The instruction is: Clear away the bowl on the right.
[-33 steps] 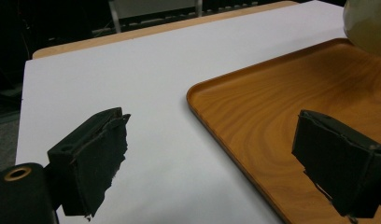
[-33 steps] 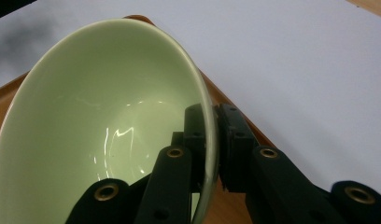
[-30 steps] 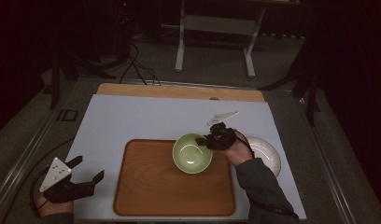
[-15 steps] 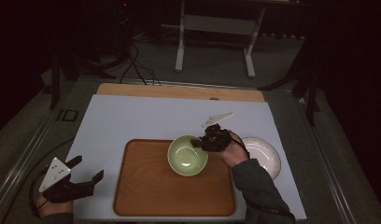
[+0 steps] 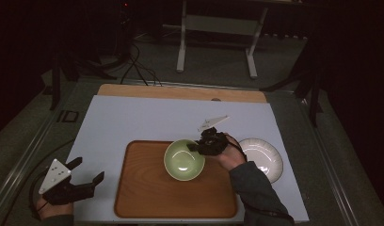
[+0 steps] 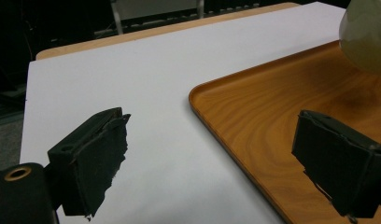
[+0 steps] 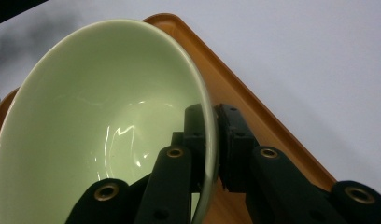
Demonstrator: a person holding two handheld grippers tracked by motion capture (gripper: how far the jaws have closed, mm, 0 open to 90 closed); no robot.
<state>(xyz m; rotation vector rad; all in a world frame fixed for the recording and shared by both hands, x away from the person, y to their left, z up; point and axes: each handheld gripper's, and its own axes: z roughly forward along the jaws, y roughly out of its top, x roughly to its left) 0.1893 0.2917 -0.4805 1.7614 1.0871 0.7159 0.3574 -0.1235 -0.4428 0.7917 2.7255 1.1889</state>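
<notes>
A pale green bowl [image 5: 183,160] hangs over the far part of the wooden tray [image 5: 148,197]. My right gripper [image 5: 199,145] is shut on the bowl's right rim, one jaw inside the wall and one outside, as the right gripper view shows at the bowl [image 7: 95,130] and gripper [image 7: 210,140]. My left gripper [image 5: 89,173] rests open at the table's near left corner, empty. In the left gripper view its jaws [image 6: 212,163] frame the tray's near left corner [image 6: 254,121], and the bowl's underside [image 6: 366,32] shows at the top right.
A white plate [image 5: 263,157] lies on the white mat [image 5: 148,120] just right of the tray, under my right wrist. Beyond the mat runs the table's wooden far edge [image 5: 180,92]. A metal stand's legs [image 5: 216,42] rise behind the table.
The bowl, held by my right gripper, has drifted slightly left and nearer over the tray. My left gripper has stayed put.
</notes>
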